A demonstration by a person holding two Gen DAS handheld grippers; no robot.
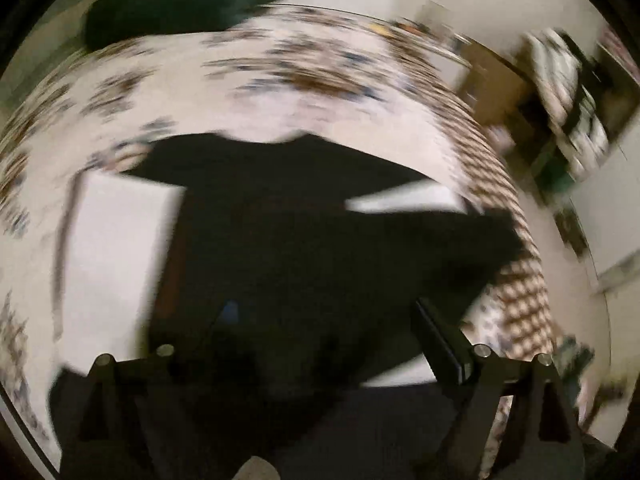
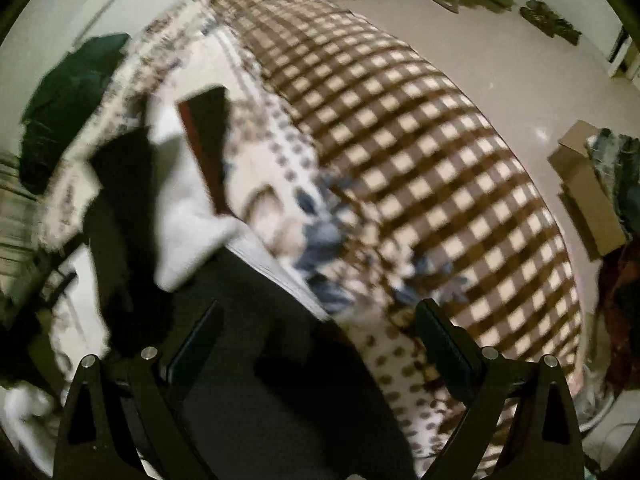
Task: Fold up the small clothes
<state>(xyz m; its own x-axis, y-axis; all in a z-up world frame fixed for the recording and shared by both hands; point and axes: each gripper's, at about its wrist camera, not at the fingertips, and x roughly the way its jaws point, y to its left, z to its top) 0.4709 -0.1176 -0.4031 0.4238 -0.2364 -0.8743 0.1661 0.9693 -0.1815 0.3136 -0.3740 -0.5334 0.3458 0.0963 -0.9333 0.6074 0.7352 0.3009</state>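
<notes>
A pale floor [image 2: 500, 80] fills the room's far side, with cardboard boxes [image 2: 588, 196] and clutter along its edge, all blurred. The bed [image 1: 320, 64] takes up most of both views, covered by a cream floral spread that gives way to a brown-and-cream checked blanket [image 2: 420, 152] over its edge. A dark green bundle [image 1: 172, 4] sits at the bed's far end. A black garment [image 1: 304, 232] lies spread on white sheets of fabric [image 1: 116, 248] in the middle of the bed. The left tongs [image 1: 324, 320] hover over it, spread wide and holding nothing. The right tongs [image 2: 320, 316] are likewise spread above the garment's dark edge.
</notes>
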